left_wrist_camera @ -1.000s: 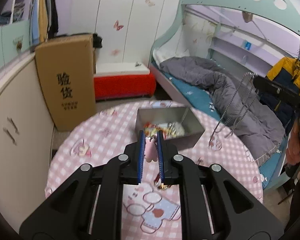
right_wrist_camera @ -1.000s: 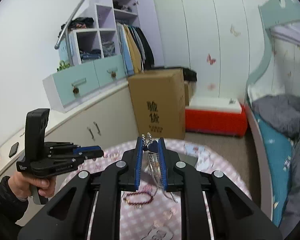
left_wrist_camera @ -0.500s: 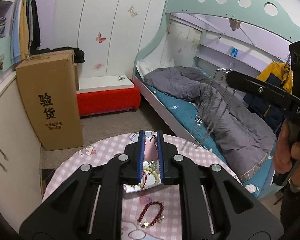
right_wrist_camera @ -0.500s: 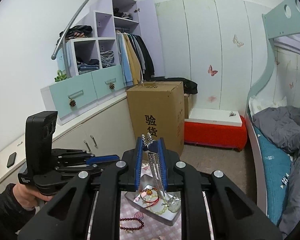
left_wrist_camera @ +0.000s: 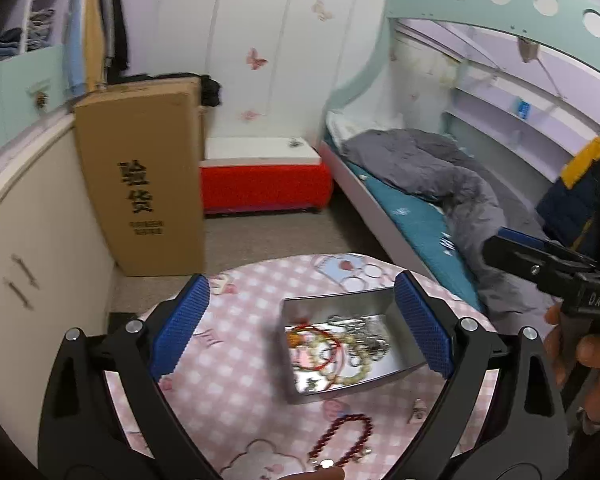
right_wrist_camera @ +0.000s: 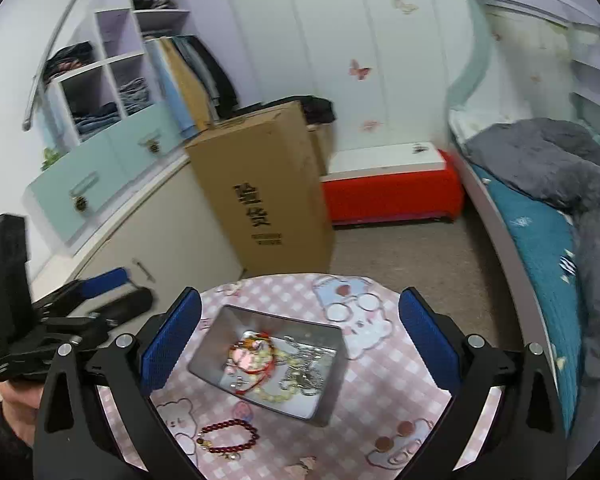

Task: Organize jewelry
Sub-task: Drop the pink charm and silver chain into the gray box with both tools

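A silver metal tin (left_wrist_camera: 380,305) (right_wrist_camera: 214,338) stands on the round pink checked table (left_wrist_camera: 236,376) (right_wrist_camera: 384,376). It holds a silver chain necklace (right_wrist_camera: 304,366), a red cord bracelet (left_wrist_camera: 320,350), pale beads and a pink charm (right_wrist_camera: 242,356). A dark red bead bracelet (left_wrist_camera: 346,438) (right_wrist_camera: 230,436) lies on the table in front of the tin. My left gripper (left_wrist_camera: 300,328) is open and empty above the tin. My right gripper (right_wrist_camera: 298,340) is open and empty above the tin too, and it shows at the right of the left wrist view (left_wrist_camera: 540,264).
A small charm (left_wrist_camera: 416,410) lies on the table right of the tin. Behind the table stand a tall cardboard box (left_wrist_camera: 144,176), a red bench (left_wrist_camera: 264,184), white cabinets (right_wrist_camera: 140,240) and a bunk bed with a grey duvet (left_wrist_camera: 440,168).
Both grippers have opened. The pink charm left my left gripper and the silver necklace left my right gripper; both now lie in the tin. Both views tilted down towards the table.
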